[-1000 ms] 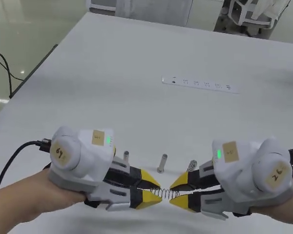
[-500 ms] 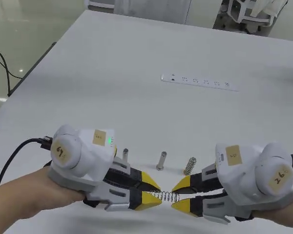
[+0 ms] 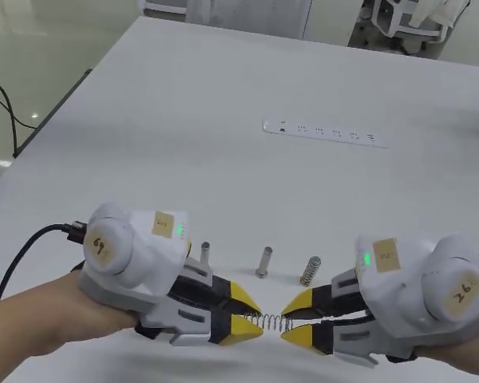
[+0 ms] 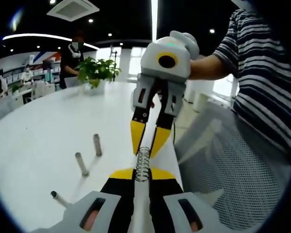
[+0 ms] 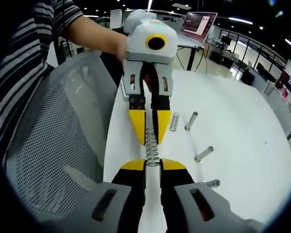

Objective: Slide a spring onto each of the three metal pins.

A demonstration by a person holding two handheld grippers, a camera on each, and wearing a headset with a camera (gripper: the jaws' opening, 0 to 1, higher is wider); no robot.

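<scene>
A small metal spring (image 3: 272, 322) lies level just above the table, held end to end between my two grippers. My left gripper (image 3: 254, 313) is shut on its left end and my right gripper (image 3: 291, 319) on its right end. In the left gripper view the spring (image 4: 142, 165) runs from my own jaws to the right gripper (image 4: 148, 141). Behind the grippers stand three metal pins: a bare left pin (image 3: 205, 252), a bare middle pin (image 3: 263, 262) and a right pin that carries a spring (image 3: 310, 271). In the right gripper view another loose spring (image 5: 174, 121) sits by the far pin (image 5: 190, 120).
The white table (image 3: 223, 120) stretches away with a white power strip (image 3: 323, 134) lying across its middle. A black cable (image 3: 20, 255) trails from the left gripper off the table's left edge. A mesh chair (image 5: 63, 136) and a person's striped sleeve (image 4: 254, 58) are close behind the grippers.
The right gripper has drawn slightly down and toward the near edge, uncovering the sprung pin. The spring stays held between both grippers. The left gripper has barely moved.
</scene>
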